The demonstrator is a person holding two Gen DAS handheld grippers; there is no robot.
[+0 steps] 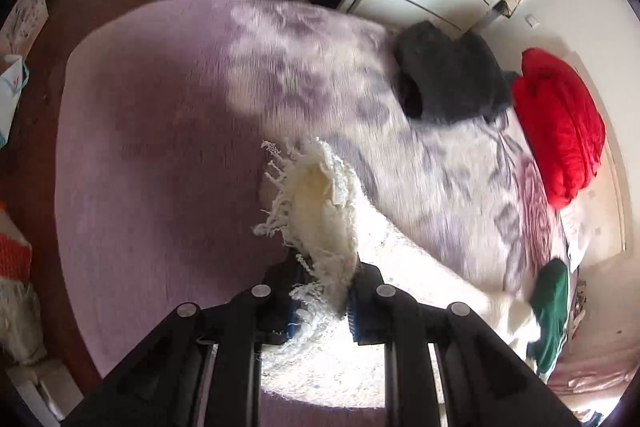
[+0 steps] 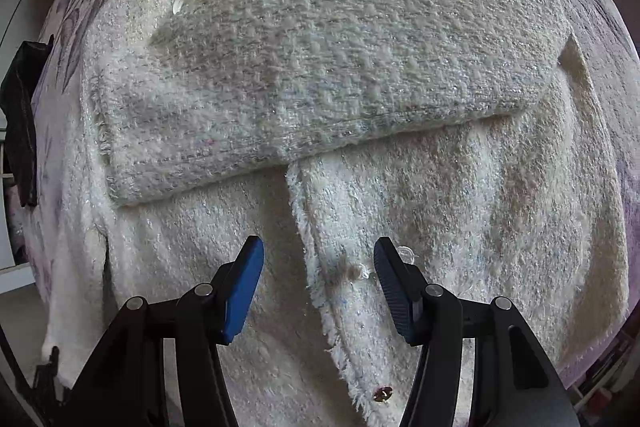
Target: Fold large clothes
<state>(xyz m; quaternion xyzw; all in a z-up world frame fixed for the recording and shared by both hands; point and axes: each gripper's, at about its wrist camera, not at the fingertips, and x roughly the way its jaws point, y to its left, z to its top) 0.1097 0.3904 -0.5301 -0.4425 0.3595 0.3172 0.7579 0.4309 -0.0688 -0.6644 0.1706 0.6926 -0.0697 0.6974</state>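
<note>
**Operator:** State the location of the garment and the fold status.

**Technician:** The cream jacket (image 2: 360, 187) lies spread on the bed (image 1: 160, 147), front side up, with its button placket running toward the near edge. One sleeve (image 2: 320, 59) is already laid across the chest. The second sleeve (image 1: 320, 203) is not yet down: its fringed cuff is raised above the bed.

**Operator:** State the condition of each hand-held gripper.

**Technician:** The left hand-held gripper (image 1: 322, 297) is pinching the fringed cuff between its blue pads. The right hand-held gripper (image 2: 320, 283) is spread, hovering over the placket near a clear button (image 2: 404, 253), holding nothing.

**Operator:** Remaining work?

**Technician:** By estimate, the task is about one third complete. Lay the second sleeve across, then fold the body. Other clothes, dark grey (image 1: 452, 79), red (image 1: 560, 123) and green (image 1: 552, 311), lie at the far and right sides of the bed, apparently unfolded.
</note>
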